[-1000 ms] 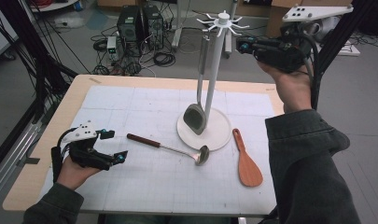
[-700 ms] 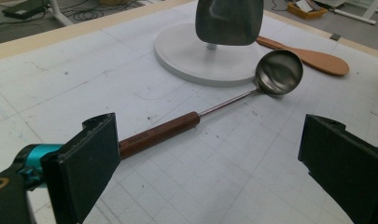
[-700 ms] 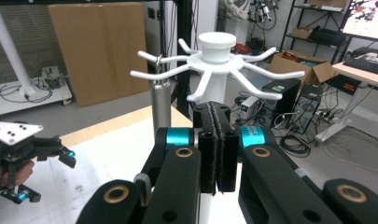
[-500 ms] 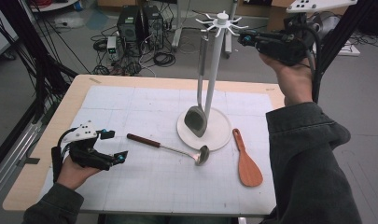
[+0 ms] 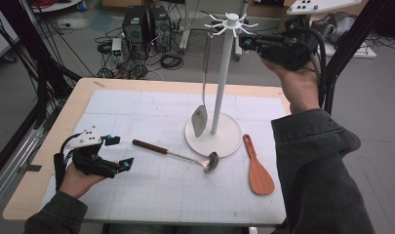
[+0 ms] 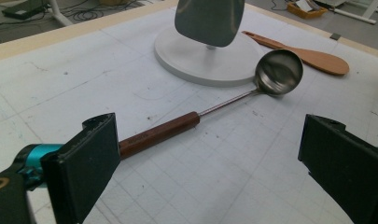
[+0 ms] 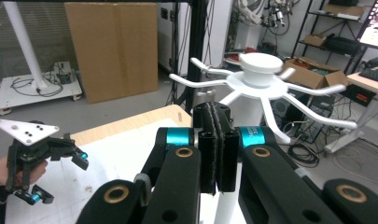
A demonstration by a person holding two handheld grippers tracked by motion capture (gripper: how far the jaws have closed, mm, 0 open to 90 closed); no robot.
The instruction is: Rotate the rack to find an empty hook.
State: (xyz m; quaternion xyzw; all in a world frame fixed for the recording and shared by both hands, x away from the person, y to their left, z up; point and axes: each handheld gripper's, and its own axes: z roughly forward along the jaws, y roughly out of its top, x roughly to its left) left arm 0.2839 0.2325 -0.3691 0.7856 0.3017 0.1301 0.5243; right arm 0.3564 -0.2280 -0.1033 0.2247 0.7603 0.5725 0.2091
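My right tongs [image 5: 247, 42], pressed together and empty, have drifted toward the rack [image 5: 231, 20]; left tongs [image 5: 121, 152] wait wide by the ladle [image 5: 178, 154].

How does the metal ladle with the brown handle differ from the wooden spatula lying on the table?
The metal ladle with the brown wooden handle has a thin steel stem and a round, deep bowl; the wooden spatula is one flat orange-brown piece. The ladle's bowl rests against the white round stand base; the spatula lies beside it. Both lie on the table.

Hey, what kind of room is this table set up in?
Likely a robotics lab or workshop: computer towers and tangled cables on the floor, cardboard boxes, shelving.
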